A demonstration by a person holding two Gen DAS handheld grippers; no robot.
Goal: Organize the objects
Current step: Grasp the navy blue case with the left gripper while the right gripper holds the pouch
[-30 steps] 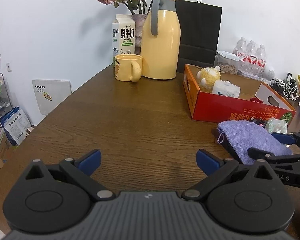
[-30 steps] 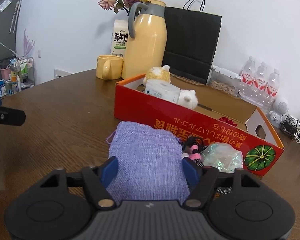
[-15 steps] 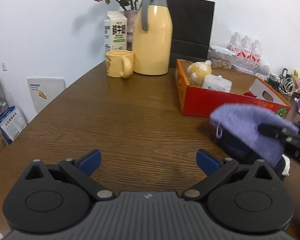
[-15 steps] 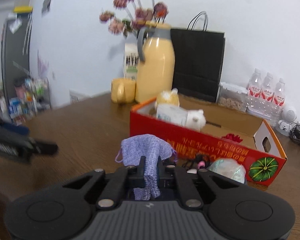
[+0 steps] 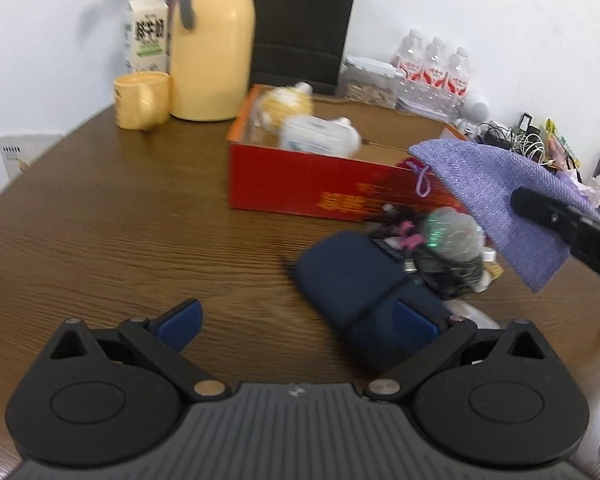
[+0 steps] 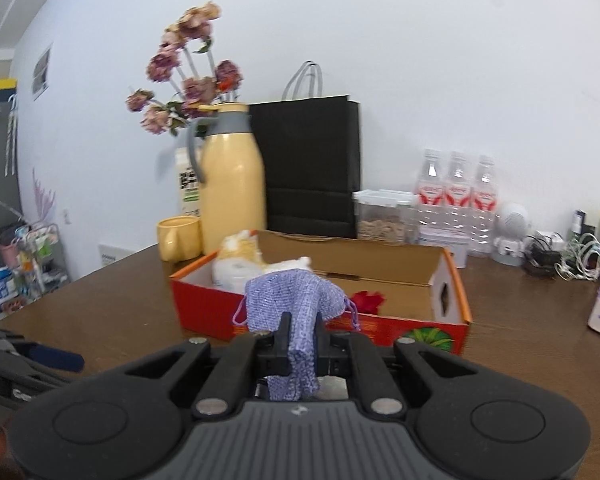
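Note:
My right gripper [image 6: 302,334] is shut on a purple knitted drawstring pouch [image 6: 296,304] and holds it in the air in front of the red cardboard box [image 6: 204,304]. In the left wrist view the pouch [image 5: 496,196] hangs at the right from the right gripper [image 5: 540,208]. My left gripper [image 5: 296,316] is open and low over the table. Its right finger [image 5: 414,316] is over a navy fabric case [image 5: 348,276] lying flat. Beside the case lie a crinkly clear bag [image 5: 448,232] and black-and-pink hair ties [image 5: 400,228].
The box [image 5: 300,184] holds a yellow plush toy [image 5: 288,106] and a white pack [image 5: 316,138]. Behind it stand a yellow thermos [image 5: 212,48], a mug [image 5: 140,98], a milk carton [image 5: 146,32], a black paper bag [image 5: 300,20] and water bottles [image 5: 432,64]. Cables [image 5: 516,140] lie at the far right.
My right gripper shut on the purple pouch and lifted it off the table, uncovering the navy case. My left gripper moved to the right, toward the pile by the box.

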